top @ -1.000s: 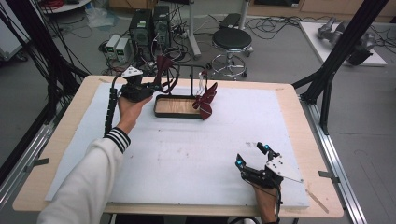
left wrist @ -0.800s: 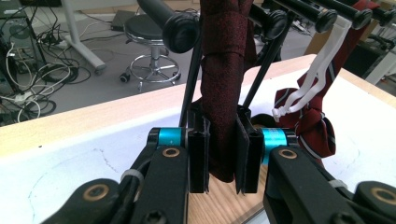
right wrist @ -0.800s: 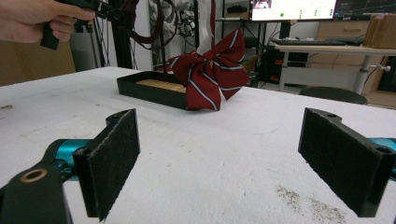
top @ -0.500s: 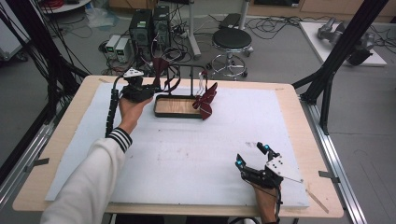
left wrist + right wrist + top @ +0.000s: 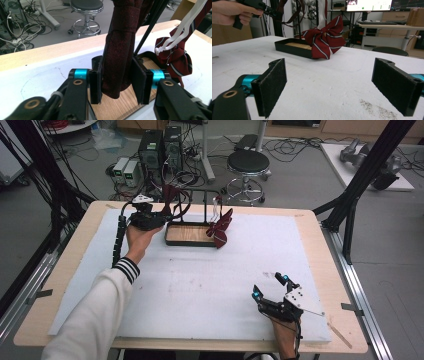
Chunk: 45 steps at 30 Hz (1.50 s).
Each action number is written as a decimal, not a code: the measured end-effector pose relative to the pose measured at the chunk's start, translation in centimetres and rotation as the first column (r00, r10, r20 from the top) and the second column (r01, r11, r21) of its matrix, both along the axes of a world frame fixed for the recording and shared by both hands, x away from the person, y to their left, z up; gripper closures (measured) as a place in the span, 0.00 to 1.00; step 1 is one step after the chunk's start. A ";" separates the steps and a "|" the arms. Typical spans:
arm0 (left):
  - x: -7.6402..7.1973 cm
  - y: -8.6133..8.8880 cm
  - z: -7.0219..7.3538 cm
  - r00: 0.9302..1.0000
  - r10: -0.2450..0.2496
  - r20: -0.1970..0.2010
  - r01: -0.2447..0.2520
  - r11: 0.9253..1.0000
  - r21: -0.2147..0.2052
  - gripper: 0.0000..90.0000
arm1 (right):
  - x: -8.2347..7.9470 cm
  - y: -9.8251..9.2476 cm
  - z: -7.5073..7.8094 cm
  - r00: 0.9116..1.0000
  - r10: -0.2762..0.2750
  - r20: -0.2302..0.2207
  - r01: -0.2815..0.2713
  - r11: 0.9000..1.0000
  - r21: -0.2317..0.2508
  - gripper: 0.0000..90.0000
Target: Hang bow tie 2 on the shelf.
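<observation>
A black wire rack with a wooden base tray (image 5: 187,235) stands at the back middle of the white mat. A dark maroon tie (image 5: 120,50) hangs from the rack's left end. My left gripper (image 5: 117,82) has a pad against each side of it, shut on its lower part; in the high view this gripper (image 5: 162,215) sits at the tray's left end. A red striped bow tie (image 5: 220,227) hangs on a white band at the rack's right end and rests on the tray's edge. My right gripper (image 5: 270,286) lies near the front right, open and empty (image 5: 329,85).
The white mat (image 5: 210,280) covers most of the wooden table (image 5: 320,250). A thin stick (image 5: 342,335) lies at the front right edge. A stool (image 5: 248,162) and computer boxes (image 5: 160,147) stand on the floor behind the table.
</observation>
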<state>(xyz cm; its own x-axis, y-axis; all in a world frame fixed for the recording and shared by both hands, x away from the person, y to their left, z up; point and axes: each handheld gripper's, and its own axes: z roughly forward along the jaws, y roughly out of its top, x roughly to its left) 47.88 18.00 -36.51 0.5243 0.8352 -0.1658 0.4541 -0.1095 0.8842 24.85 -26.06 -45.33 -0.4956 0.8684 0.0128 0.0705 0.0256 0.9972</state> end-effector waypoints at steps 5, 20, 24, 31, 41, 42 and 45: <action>0.0 0.1 0.0 1.000 -0.021 -0.005 0.020 1.000 -0.003 0.51 | -0.1 0.0 0.0 1.000 -0.001 -0.004 0.001 1.000 0.008 0.13; -1.2 0.6 0.2 0.991 -0.097 0.087 0.091 0.993 0.078 0.19 | -0.1 -0.1 0.0 1.000 0.002 0.001 -0.002 1.000 0.013 0.13; -2.6 1.5 0.1 0.980 -0.133 0.147 0.126 0.991 0.055 0.17 | -0.1 -0.1 0.0 1.000 0.003 0.007 -0.003 1.000 0.007 0.13; -7.0 3.9 -0.6 0.956 -0.166 0.243 0.160 0.986 0.043 0.16 | -0.2 -0.1 0.0 1.000 0.002 0.011 -0.002 1.000 0.007 0.13; -15.1 8.5 -4.8 0.928 -0.121 0.352 0.150 0.987 -0.056 0.16 | -0.2 0.0 -0.1 1.000 -0.001 0.017 0.001 1.000 0.005 0.13; -16.3 9.0 -5.5 0.929 -0.108 0.354 0.144 0.987 -0.076 0.16 | -0.2 0.0 -0.1 1.000 -0.002 0.017 0.002 1.000 0.004 0.13; -17.9 9.6 -6.6 0.923 -0.080 0.377 0.129 0.986 -0.106 0.16 | -0.2 0.0 -0.1 1.000 -0.002 0.017 0.002 1.000 0.005 0.13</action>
